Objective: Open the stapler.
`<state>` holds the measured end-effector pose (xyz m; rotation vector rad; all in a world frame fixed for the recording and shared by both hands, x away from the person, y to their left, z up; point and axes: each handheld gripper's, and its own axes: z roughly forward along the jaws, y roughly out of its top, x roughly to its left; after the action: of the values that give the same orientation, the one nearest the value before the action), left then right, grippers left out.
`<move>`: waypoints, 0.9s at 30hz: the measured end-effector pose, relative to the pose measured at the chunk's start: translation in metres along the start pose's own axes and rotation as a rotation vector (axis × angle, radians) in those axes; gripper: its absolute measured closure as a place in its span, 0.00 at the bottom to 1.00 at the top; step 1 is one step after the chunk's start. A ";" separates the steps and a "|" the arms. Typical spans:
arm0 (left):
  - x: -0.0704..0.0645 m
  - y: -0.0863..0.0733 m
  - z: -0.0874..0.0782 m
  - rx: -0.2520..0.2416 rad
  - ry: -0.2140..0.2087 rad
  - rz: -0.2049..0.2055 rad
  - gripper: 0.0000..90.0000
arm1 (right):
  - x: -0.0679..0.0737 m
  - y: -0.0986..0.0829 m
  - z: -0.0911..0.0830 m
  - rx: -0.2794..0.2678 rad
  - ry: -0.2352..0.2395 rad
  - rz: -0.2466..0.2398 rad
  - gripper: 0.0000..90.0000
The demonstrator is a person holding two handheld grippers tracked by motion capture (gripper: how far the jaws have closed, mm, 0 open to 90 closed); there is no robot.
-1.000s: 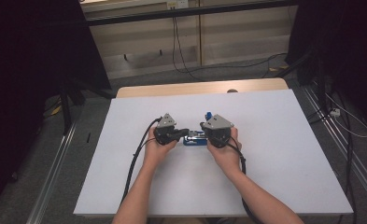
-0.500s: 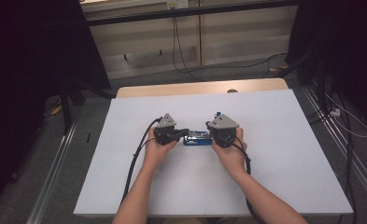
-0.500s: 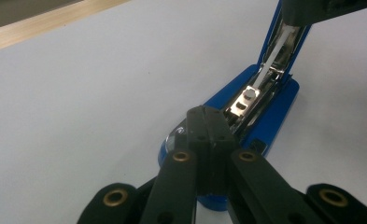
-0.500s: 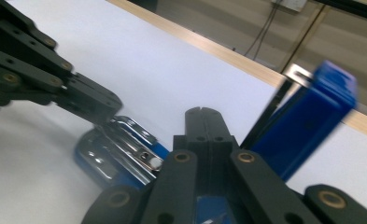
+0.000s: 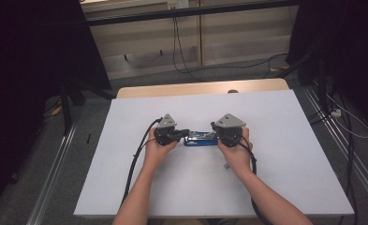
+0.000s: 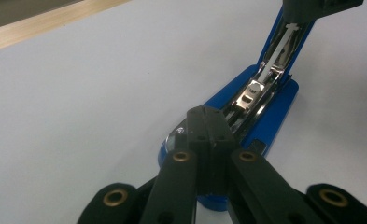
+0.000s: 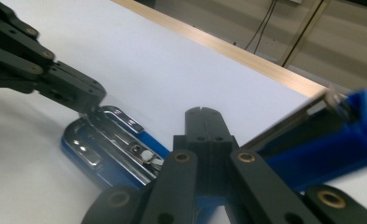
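Lying mid-bench, the blue stapler [image 5: 199,138] is already swung open, its metal staple channel [image 6: 251,95] exposed. The left gripper [image 5: 185,133], jaws together, presses its front end; the right gripper [image 7: 203,116], jaws together, sits under the raised lid [image 7: 330,135]. Loading staples or closing seems left.

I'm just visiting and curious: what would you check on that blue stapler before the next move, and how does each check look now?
1. Stapler flat on the white table: ok.
2. Left tool pinning the stapler's front end: jaws shut together, tip on the metal; ok.
3. Blue lid swung up off the metal channel: ok.
4. Right tool gripping the lid: cannot tell; its jaws look shut beside it.
5. Staples in the channel: cannot tell.
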<state>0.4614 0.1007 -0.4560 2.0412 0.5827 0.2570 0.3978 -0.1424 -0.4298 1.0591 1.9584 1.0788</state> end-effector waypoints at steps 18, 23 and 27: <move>0.001 0.000 0.000 -0.002 -0.005 0.001 1.00 | -0.022 -0.023 -0.001 0.027 0.000 0.044 1.00; 0.001 0.000 0.000 -0.001 -0.004 0.001 1.00 | -0.031 -0.034 0.000 0.032 -0.003 0.073 1.00; 0.001 0.000 0.000 0.003 -0.001 0.001 1.00 | -0.034 -0.034 0.000 0.035 0.007 0.069 1.00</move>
<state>0.4619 0.1014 -0.4558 2.0442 0.5816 0.2557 0.4018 -0.1837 -0.4547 1.1501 1.9656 1.0904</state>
